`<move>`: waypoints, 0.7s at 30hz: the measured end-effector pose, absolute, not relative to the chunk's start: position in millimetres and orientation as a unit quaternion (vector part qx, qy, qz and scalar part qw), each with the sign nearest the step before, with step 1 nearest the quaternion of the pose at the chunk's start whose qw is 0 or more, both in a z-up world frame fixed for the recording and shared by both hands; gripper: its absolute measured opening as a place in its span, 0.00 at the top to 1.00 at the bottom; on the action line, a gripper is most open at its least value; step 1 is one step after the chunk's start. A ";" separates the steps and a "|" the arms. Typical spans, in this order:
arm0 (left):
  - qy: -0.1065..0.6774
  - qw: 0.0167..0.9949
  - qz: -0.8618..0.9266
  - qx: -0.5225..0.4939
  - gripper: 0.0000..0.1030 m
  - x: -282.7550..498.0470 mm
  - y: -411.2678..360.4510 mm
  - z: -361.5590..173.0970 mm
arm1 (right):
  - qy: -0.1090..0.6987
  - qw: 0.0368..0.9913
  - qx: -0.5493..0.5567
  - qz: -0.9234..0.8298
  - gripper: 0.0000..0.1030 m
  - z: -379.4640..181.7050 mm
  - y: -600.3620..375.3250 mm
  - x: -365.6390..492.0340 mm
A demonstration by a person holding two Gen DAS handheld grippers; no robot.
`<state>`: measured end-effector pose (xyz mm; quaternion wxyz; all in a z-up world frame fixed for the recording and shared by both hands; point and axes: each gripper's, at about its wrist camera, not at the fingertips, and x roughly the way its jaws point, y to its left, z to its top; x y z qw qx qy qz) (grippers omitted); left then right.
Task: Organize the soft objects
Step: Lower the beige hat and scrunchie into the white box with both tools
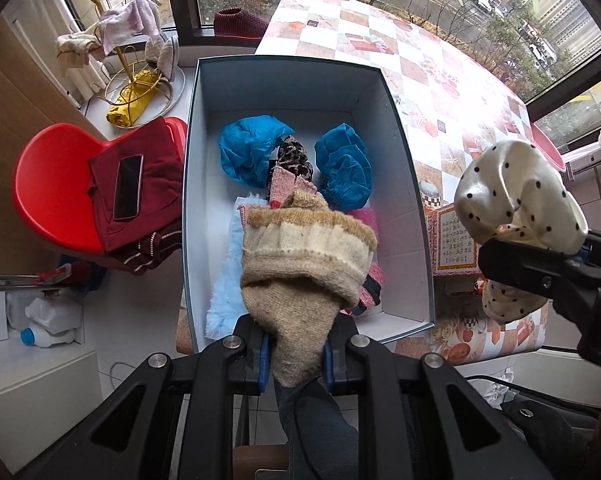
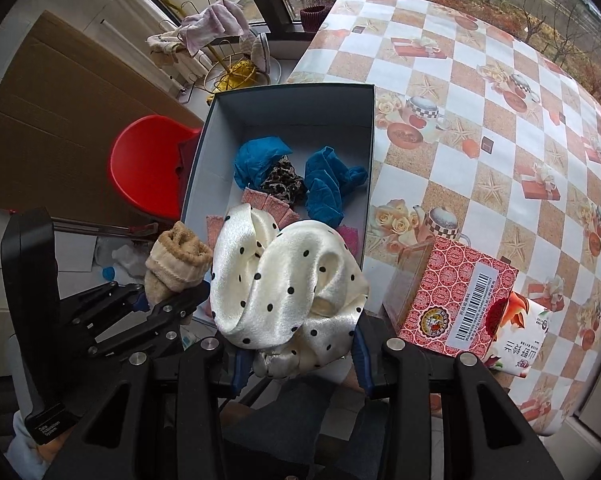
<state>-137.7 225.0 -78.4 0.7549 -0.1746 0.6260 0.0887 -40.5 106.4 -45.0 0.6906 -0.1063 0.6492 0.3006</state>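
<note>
My left gripper (image 1: pixel 296 356) is shut on a beige knitted sock (image 1: pixel 304 260), which hangs above the near end of a white open box (image 1: pixel 408 152). My right gripper (image 2: pixel 296 356) is shut on a cream satin scrunchie with black dots (image 2: pixel 284 284), held over the box's near right corner. The same scrunchie (image 1: pixel 516 196) shows at the right of the left wrist view, and the sock (image 2: pixel 176 256) at the left of the right wrist view. Inside the box (image 2: pixel 370 152) lie blue shoe covers (image 1: pixel 248 148), a leopard-print piece (image 1: pixel 296 156), pink knitted items (image 1: pixel 288 188) and pale blue fluff (image 1: pixel 224 300).
The box stands at the left edge of a table with a checkered cloth (image 2: pixel 480 128). A red patterned carton (image 2: pixel 456 300) lies right of the box. A red chair (image 1: pixel 60 184) with dark red clothes and a phone (image 1: pixel 127 186) stands left. A gold rack (image 1: pixel 128 60) with cloths is behind.
</note>
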 end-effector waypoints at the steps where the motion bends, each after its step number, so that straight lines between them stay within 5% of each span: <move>1: 0.627 0.754 0.089 -0.174 0.80 -137.5 224.9 -78.8 | 0.650 0.689 -0.107 0.301 0.59 -45.7 107.0 -40.7; 21: 0.641 0.743 0.096 -0.166 0.80 -134.4 225.9 -94.3 | 0.655 0.679 -0.122 0.308 0.59 -57.0 124.2 -39.1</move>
